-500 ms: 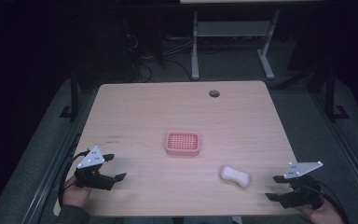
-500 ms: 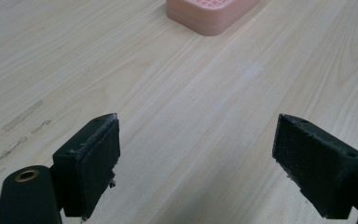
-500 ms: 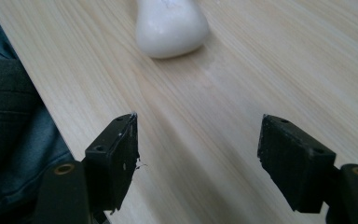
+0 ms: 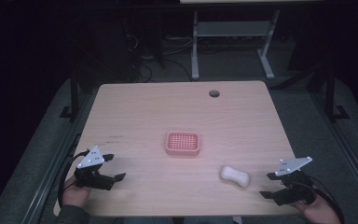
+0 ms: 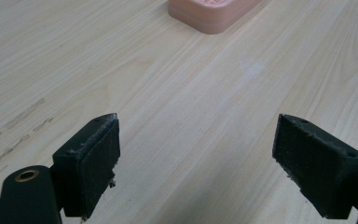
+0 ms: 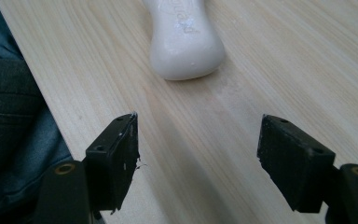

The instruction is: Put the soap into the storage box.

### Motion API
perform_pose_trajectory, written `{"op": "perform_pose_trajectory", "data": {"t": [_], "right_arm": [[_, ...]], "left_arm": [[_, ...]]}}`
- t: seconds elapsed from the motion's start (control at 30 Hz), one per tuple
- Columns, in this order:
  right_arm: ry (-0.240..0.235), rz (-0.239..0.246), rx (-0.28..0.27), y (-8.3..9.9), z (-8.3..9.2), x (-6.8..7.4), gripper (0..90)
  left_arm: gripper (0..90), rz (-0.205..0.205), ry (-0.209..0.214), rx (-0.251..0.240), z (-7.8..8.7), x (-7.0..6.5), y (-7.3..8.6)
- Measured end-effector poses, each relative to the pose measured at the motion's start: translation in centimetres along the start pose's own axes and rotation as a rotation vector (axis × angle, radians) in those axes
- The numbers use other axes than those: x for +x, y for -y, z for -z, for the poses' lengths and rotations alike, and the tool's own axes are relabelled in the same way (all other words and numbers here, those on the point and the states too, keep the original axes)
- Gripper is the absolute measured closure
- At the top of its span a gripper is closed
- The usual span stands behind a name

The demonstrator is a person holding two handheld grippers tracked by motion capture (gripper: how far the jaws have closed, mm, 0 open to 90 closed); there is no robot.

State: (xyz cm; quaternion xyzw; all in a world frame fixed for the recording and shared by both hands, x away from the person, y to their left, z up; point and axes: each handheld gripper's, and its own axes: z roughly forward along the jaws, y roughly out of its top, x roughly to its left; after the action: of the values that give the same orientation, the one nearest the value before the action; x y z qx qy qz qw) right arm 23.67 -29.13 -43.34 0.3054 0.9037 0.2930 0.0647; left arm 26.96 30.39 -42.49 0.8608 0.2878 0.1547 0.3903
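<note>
2 open tools point(image 4: 111, 169) point(image 4: 272, 185), white soap point(image 4: 235, 176), pink dish point(image 4: 182, 143)

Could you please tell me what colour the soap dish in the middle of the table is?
The soap dish is salmon pink, with a gridded top; the high view shows it best.

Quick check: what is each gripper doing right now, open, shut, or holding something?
Left gripper: open, holding nothing, above bare wooden table.
Right gripper: open, holding nothing; the white waisted soap bar lies just ahead, untouched.
</note>
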Motion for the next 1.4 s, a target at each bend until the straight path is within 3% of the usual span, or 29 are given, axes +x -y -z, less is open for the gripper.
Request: {"op": "perform_pose_trajectory", "data": {"t": [0.6, 0.63, 0.97, 1.4], "right_arm": [[-0.015, 0.059, 0.058, -3.3, -1.0, 0.2, 26.9], [-0.021, 0.082, 0.065, -3.9, -1.3, 0.4, 27.0], [-0.032, 0.135, 0.088, -6.3, -2.3, 0.7, 26.0], [-0.035, 0.166, 0.109, -7.8, -2.8, 0.9, 25.7]], "left_arm": [[14.8, -0.001, -0.005, -0.009, 0.2, 0.0, 0.0], [14.8, -0.005, -0.006, -0.01, 0.2, 0.0, -0.1], [14.8, 0.009, -0.001, -0.023, 0.4, 0.2, 0.0], [14.8, 0.018, -0.002, -0.03, 0.5, 0.3, 0.1]]}}
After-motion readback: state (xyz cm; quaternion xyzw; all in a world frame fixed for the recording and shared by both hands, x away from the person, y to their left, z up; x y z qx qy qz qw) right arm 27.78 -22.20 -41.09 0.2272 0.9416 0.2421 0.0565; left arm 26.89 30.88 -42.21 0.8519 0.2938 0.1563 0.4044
